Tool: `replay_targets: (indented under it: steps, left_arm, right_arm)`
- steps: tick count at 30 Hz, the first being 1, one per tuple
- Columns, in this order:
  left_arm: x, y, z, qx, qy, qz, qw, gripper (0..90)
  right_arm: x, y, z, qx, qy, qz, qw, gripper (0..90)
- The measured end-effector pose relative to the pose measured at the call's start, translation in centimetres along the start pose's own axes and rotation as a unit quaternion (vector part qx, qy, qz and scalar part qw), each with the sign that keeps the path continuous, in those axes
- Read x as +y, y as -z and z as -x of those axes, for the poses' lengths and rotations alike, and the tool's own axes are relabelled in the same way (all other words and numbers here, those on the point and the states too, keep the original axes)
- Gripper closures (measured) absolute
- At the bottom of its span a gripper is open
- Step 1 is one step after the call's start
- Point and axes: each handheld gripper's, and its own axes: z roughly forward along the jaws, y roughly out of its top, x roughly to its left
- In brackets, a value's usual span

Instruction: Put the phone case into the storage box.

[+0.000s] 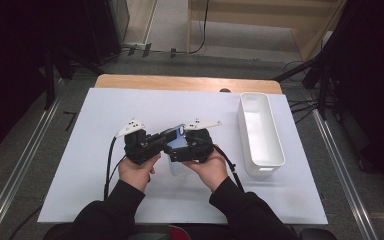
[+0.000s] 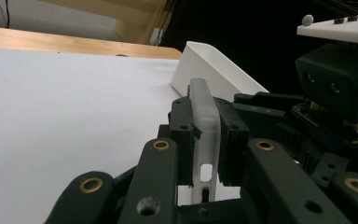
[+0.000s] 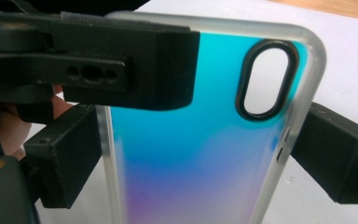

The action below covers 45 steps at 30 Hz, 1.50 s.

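Observation:
A translucent phone case (image 1: 178, 136) with a blue-to-purple back and an oval camera cutout is held above the white table sheet (image 1: 105, 190) between both hands. My left gripper (image 1: 167, 142) is shut on it. In the left gripper view the case (image 2: 204, 121) stands edge-on, pinched flat between the two jaws of the left gripper (image 2: 204, 140). My right gripper (image 1: 180, 149) meets it from the right. In the right gripper view the case (image 3: 191, 177) faces the camera, and the right gripper (image 3: 196, 156) has a jaw against each long edge. The left gripper's jaw crosses the case's top corner.
A long white bin (image 1: 254, 159) lies at the right side of the sheet, seen also beyond the left jaws as the bin (image 2: 214, 74). The wooden table edge (image 1: 180, 82) runs along the back. Black stands and cables surround the table.

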Motion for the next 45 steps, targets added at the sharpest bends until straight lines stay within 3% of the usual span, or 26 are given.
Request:
replay_targets:
  steps: [2, 4, 9, 19, 23, 29, 31, 32, 34, 40, 45]
  left_arm:
    - [0.0, 0.0, 0.0, -0.001, 0.000, -0.001, 1.0000, 79.0]
    - [-0.1, -0.1, 0.1, -0.002, 0.000, 0.000, 1.0000, 78.9]
    - [-0.1, -0.1, 0.1, -0.005, -0.004, 0.000, 1.0000, 78.8]
    - [0.1, 0.0, 0.2, -0.005, -0.004, 0.001, 1.0000, 74.9]
    - [0.1, 0.0, 0.1, -0.008, 0.000, -0.007, 0.9999, 70.4]
    - [0.7, 0.3, 0.2, -0.011, -0.003, -0.008, 0.9999, 56.3]
    - [1.0, 0.4, -0.1, -0.029, 0.005, -0.012, 0.9995, 49.0]
    - [1.1, 0.4, -0.3, -0.029, 0.009, -0.023, 0.9993, 45.8]
    - [1.3, 0.6, -0.6, -0.031, 0.010, -0.017, 0.9993, 44.3]
    - [2.0, 1.3, -1.4, -0.040, 0.019, -0.031, 0.9985, 38.5]
    - [2.3, 1.5, -2.3, -0.062, 0.031, -0.046, 0.9965, 34.2]
  right_arm:
    - [0.0, 0.0, 0.0, 0.000, 0.000, -0.002, 1.0000, 6.6]
    - [0.0, 0.0, 0.1, 0.007, 0.002, 0.000, 1.0000, 13.2]
    - [-0.1, 0.2, 0.0, -0.001, 0.007, 0.002, 1.0000, 14.3]
    - [0.0, 0.4, 0.2, 0.005, 0.005, 0.000, 1.0000, 14.6]
    - [0.0, 0.4, 0.3, 0.006, 0.003, 0.001, 1.0000, 14.7]
    - [0.0, 0.4, 0.3, 0.009, 0.006, 0.000, 0.9999, 14.7]
    - [0.0, 0.4, 0.4, 0.012, 0.009, -0.001, 0.9999, 14.7]
    - [-0.1, 0.4, 0.4, 0.014, 0.008, -0.003, 0.9999, 14.7]
    - [-0.1, 0.3, 0.4, 0.017, 0.014, -0.006, 0.9997, 14.7]
    - [-0.2, 0.2, 0.4, 0.034, 0.033, -0.007, 0.9988, 14.7]
    - [-0.1, 0.4, 1.0, 0.060, 0.043, -0.006, 0.9972, 14.7]
